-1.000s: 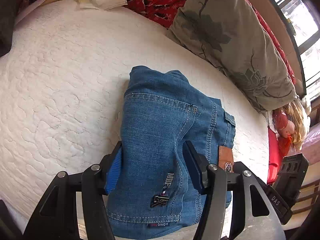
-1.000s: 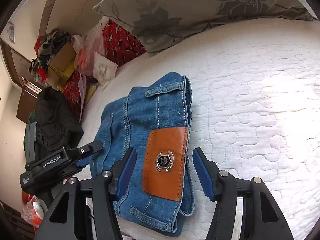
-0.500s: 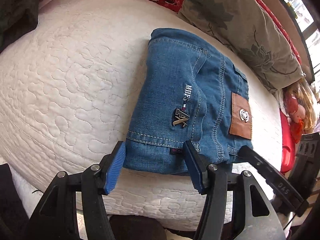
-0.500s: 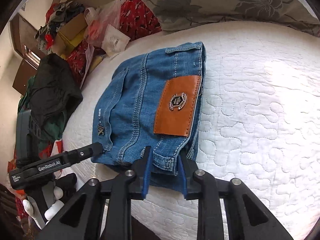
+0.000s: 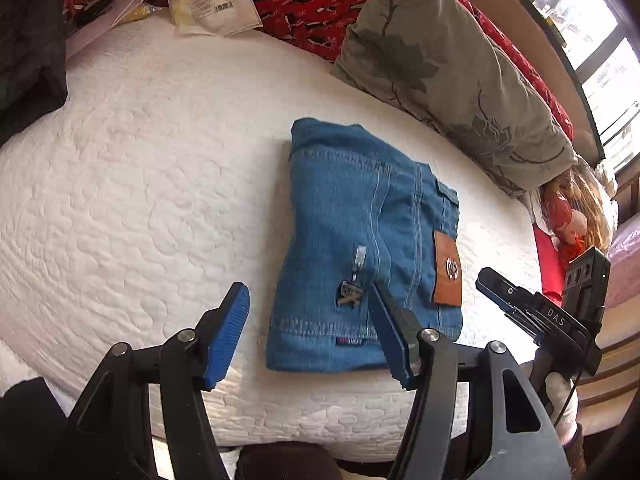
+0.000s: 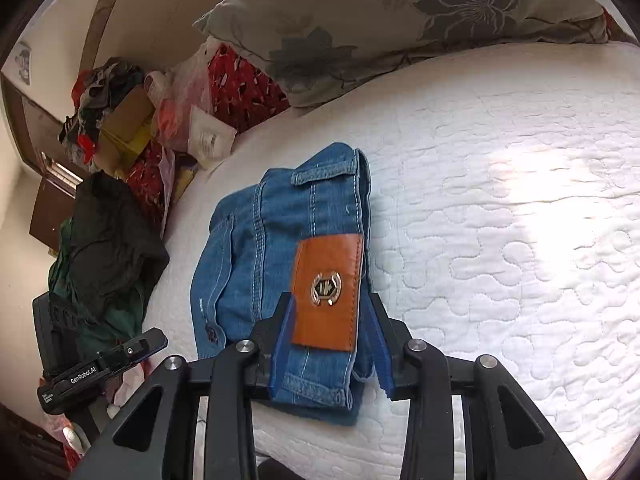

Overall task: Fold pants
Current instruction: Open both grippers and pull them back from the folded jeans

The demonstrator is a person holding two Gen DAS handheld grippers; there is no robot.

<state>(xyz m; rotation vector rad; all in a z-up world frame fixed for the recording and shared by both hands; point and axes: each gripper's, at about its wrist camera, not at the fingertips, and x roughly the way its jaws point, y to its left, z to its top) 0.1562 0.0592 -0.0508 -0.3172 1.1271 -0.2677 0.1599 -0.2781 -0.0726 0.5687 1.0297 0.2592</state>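
The left claw (image 5: 308,336) is standing wide apart at the bottom of its frame, released, its blue pads (image 5: 226,340) hovering over the near edge of the folded pants (image 5: 360,248) without clasping them. The right claw (image 6: 330,344) is sitting low in the centre of its frame with its pads drawn in against the near corner of the pants (image 6: 280,248), on either side of the orange leather patch (image 6: 326,292); it is grasping the denim there. The pants are lying folded into a compact blue rectangle in the middle of the white quilted bed (image 5: 140,184), their lower edge near the mattress edge. A grey floral pillow (image 5: 448,76) is resting toward the upper right of the left view, apart from the pants. A dark garment (image 6: 108,240) is lying at the left of the right view.
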